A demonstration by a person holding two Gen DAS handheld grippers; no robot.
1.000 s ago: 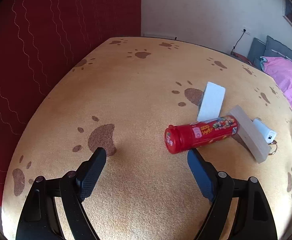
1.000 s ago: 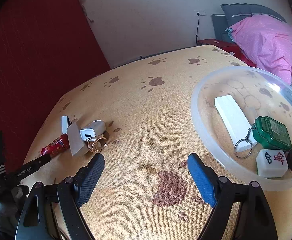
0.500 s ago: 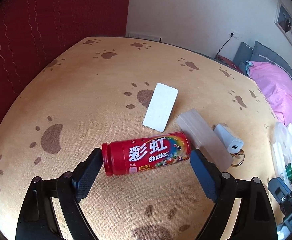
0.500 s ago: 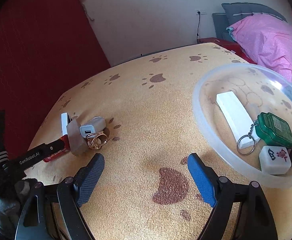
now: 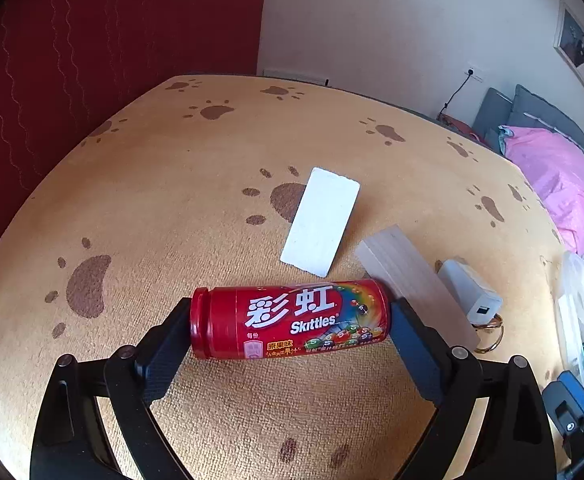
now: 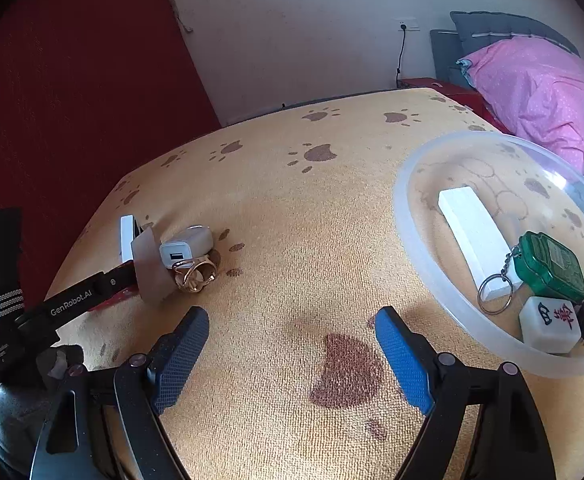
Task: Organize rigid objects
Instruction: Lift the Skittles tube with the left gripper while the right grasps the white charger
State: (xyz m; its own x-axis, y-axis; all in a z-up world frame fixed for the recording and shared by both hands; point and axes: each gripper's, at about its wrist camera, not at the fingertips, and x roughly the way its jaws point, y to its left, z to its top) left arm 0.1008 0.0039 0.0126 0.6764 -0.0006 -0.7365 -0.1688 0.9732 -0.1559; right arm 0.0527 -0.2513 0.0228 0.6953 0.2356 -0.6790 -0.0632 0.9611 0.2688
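Observation:
A red Skittles tube [image 5: 290, 322] lies on its side on the paw-print cloth, lengthwise between the fingers of my left gripper [image 5: 290, 334]. The jaws are wide and their pads meet or nearly meet the tube's two ends. Behind it lie a white flat block [image 5: 319, 222], a pale wooden block [image 5: 411, 284], a white charger [image 5: 469, 296] and a gold ring [image 5: 491, 330]. My right gripper [image 6: 292, 344] is open and empty above the cloth. The clear bowl [image 6: 415, 240] to its right holds a white bar [image 6: 471, 236], a green keychain case [image 6: 549, 266] and a mahjong tile [image 6: 549, 324].
A red curtain hangs at the left. A pink duvet [image 6: 543, 92] lies on a bed at the right beyond the table edge. The left gripper's body [image 6: 72, 304] shows at the left of the right wrist view, beside the charger [image 6: 186, 246] and ring [image 6: 194, 276].
My left gripper moved forward and right until the Skittles tube lay between its fingers. The right gripper stayed nearly still and open.

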